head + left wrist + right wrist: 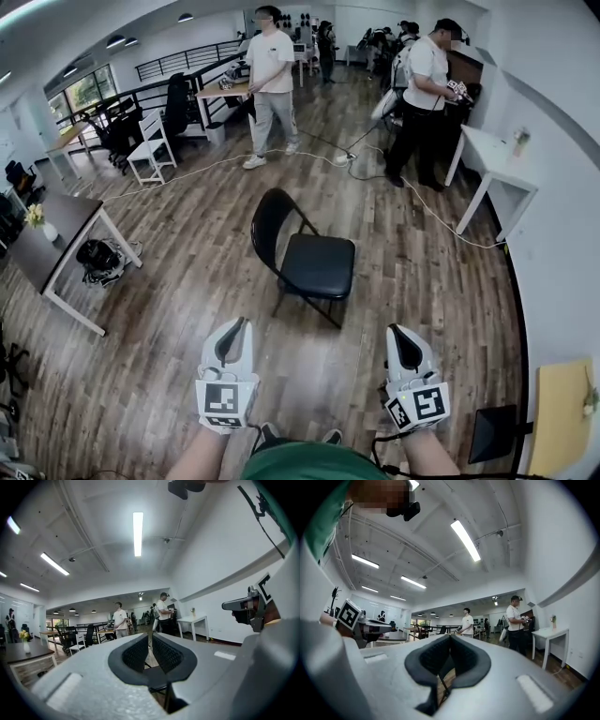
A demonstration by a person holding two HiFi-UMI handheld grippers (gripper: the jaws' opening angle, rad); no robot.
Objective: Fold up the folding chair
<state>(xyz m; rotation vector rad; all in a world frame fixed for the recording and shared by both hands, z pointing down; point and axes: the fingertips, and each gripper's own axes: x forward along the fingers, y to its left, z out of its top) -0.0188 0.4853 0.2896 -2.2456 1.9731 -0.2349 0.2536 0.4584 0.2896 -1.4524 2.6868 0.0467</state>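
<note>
Evidently the opening step: the chair [304, 258] stands fully unfolded on the floor [187, 281], seat [321, 267] down, untouched, well ahead of the left tongs [234, 328] and right tongs [398, 333]. Both are held level, each pressed together, pinching nothing. Next move, by my reading: step in, spread the tongs, take the backrest [272, 220] with one and tip the seat up toward it with the other.

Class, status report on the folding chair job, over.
Left gripper and right gripper shut, empty. Folding chair unfolded, upright, untouched, ahead of both. Cable on floor beyond it, not blocking.
</note>
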